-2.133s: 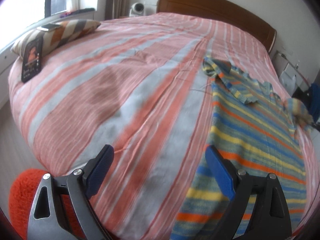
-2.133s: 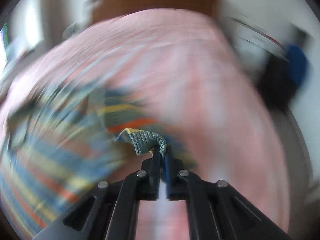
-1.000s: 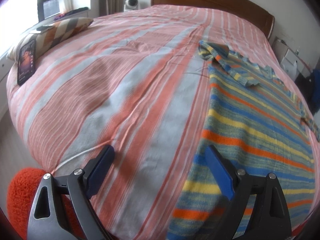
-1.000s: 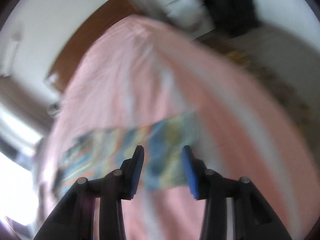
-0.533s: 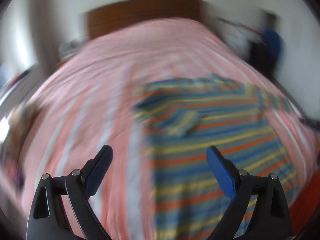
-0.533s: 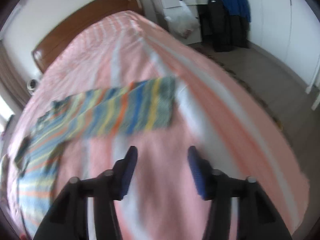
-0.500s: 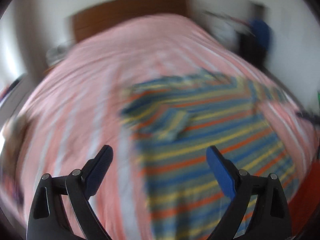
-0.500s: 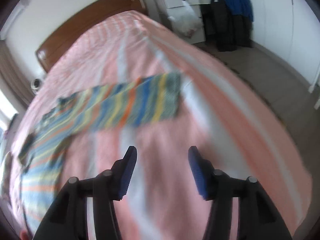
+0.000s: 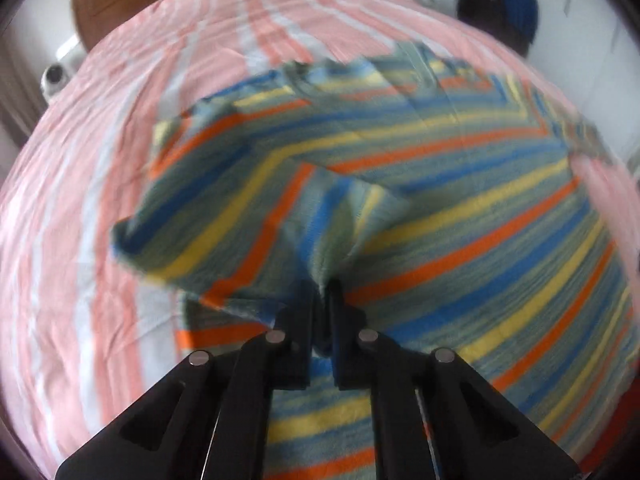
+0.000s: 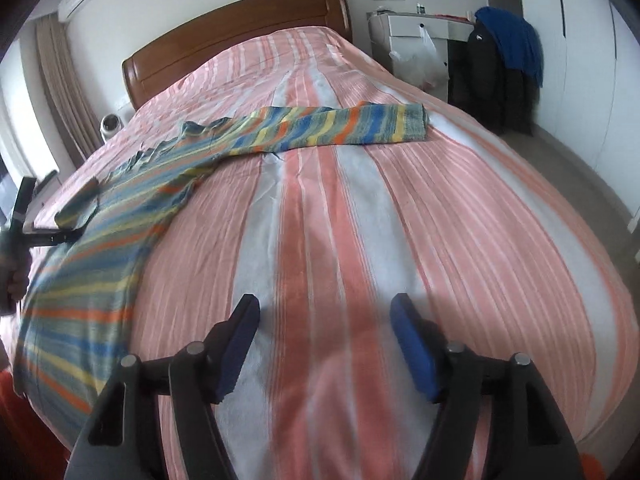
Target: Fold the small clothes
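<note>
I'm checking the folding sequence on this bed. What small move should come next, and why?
Probably carry the left gripper, shut on the near sleeve of the striped knitted sweater, a little further across the sweater's body and lay the sleeve flat. The sleeve is pinched and lifted, not yet laid down. The right gripper, jaws opening and empty, hovers over the pink striped bedcover, far from the outstretched sleeve.

I count one striped sweater [image 10: 120,216] spread on one bed [image 10: 420,208], with one of its two sleeves [image 10: 332,128] stretched out flat toward the far right and the other sleeve [image 9: 248,200] lifted at the near left. I carry two grippers: my left gripper [image 9: 322,292] and my right gripper [image 10: 324,344]. Far off stand one wooden headboard [image 10: 240,28], one white dresser [image 10: 416,28] and one small camera [image 10: 108,124].
</note>
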`<move>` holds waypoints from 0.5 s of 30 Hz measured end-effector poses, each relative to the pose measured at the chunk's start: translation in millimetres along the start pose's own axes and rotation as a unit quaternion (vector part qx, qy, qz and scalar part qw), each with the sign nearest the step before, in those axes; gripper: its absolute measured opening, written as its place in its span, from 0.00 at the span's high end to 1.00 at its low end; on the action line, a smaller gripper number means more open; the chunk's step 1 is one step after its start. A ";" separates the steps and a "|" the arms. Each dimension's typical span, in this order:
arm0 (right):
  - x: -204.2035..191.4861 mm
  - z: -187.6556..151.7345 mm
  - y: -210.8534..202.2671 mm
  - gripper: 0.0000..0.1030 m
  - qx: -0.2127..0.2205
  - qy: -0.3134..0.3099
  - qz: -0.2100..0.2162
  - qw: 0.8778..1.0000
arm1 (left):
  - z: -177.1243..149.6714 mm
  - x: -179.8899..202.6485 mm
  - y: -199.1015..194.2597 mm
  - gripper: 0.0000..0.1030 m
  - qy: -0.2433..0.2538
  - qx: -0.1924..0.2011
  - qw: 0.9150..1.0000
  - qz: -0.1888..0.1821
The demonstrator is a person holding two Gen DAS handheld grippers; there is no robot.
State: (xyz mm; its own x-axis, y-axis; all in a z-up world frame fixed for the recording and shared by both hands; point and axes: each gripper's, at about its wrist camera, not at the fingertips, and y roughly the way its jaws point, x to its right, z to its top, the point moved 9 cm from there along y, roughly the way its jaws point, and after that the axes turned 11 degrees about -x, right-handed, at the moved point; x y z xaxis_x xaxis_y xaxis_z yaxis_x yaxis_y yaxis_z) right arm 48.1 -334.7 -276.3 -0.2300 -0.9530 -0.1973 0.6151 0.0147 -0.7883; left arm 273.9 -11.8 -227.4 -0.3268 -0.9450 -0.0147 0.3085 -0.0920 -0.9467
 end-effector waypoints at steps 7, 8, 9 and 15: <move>0.3 -3.4 -1.7 0.32 0.017 -0.011 -0.006 1.000 | -53.1 -180.0 -72.5 0.96 -0.350 0.100 0.931 0.001; 0.2 -3.7 -1.3 0.31 0.017 -0.010 -0.006 1.000 | -71.5 -211.4 -68.4 0.96 -0.399 0.091 0.912 0.018; -0.7 -4.1 -1.0 0.29 0.018 -0.010 -0.006 1.000 | -83.5 -228.1 -63.6 0.96 -0.425 0.081 0.901 0.030; -4.4 -3.1 3.5 0.25 0.019 -0.022 -0.018 0.999 | -116.1 -258.3 -42.9 0.97 -0.476 0.062 0.876 0.041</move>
State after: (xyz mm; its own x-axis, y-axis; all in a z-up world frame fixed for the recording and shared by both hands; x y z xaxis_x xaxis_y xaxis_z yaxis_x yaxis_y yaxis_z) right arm 49.0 -329.5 -280.0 -0.2202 -0.9649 -0.1431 0.6358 -0.0307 -0.7713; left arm 241.4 272.7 -220.3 0.5766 -0.7775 0.2509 0.4107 0.0104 -0.9117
